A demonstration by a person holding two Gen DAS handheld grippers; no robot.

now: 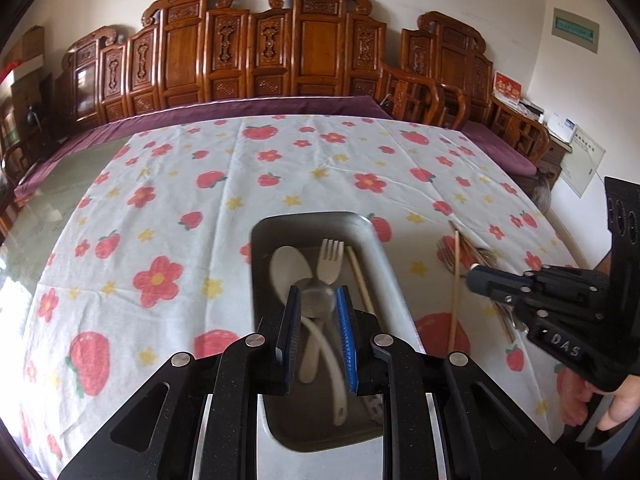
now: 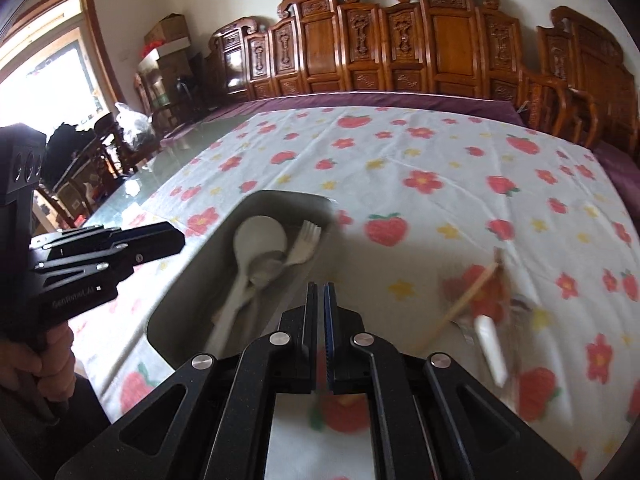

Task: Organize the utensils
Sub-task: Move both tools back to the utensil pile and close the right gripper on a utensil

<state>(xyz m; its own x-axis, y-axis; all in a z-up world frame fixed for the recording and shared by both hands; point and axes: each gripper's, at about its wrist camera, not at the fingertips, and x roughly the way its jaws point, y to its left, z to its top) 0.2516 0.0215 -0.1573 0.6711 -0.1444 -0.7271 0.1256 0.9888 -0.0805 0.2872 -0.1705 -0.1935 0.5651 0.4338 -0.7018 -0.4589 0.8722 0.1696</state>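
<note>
Sorting is midway: tray (image 1: 280,224) on the worktop holds spoons and a fork (image 1: 330,260). Left hand-held gripper (image 1: 318,320) slightly apart above it, empty; right hand-held gripper (image 2: 321,320) pressed together, empty, likely due next at the loose utensils (image 2: 480,304) beside the tray.

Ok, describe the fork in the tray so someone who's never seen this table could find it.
On the strawberry-print tablecloth sits a grey rectangular tray. Inside it, the fork lies right of a big pale spoon and left of a thin stick. It is the only piece in there with tines, pointing at the far wall.
</note>
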